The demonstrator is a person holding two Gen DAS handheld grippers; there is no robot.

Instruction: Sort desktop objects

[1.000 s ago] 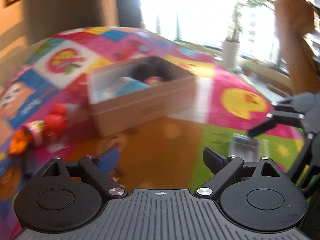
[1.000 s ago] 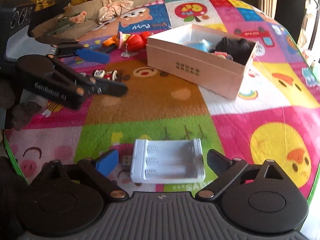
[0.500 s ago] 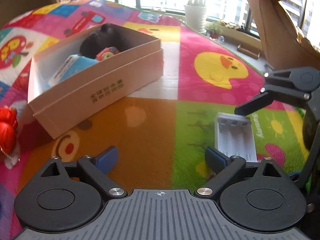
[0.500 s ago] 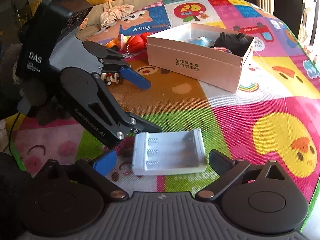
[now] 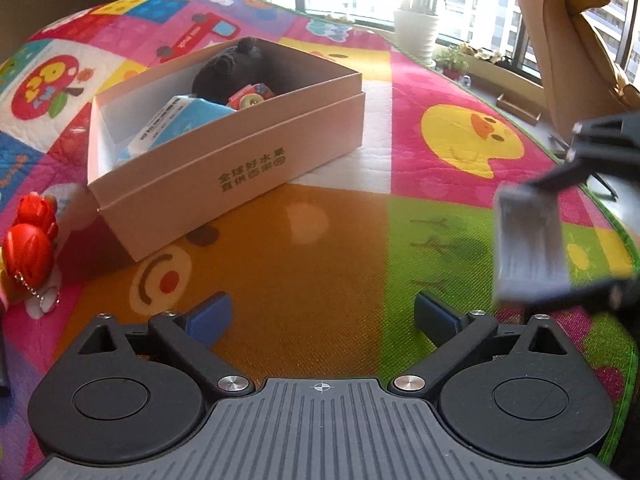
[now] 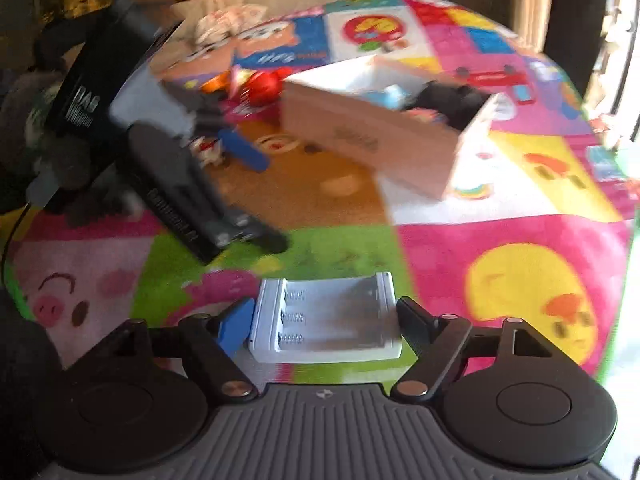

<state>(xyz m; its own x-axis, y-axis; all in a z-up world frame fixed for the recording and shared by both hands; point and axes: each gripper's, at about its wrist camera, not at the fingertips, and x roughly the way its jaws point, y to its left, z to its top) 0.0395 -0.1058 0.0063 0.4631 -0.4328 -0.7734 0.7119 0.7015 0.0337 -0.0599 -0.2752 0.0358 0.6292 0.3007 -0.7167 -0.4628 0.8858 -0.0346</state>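
Mat (image 5: 320, 248), one, soft and bright, holds one cardboard box (image 5: 240, 168) at 11 o'clock. One white plastic battery case (image 6: 326, 318), flat and ridged, sits squeezed in the just-closing right gripper (image 6: 325, 322). Left gripper (image 5: 322, 314) gapes wide, empty.

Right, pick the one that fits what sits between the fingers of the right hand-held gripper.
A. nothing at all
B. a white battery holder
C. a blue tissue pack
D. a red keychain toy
B: in the right wrist view the white battery holder, springs visible in its slots, sits between the fingers of the right hand-held gripper, whose jaws have just been closing and now meet its two ends.
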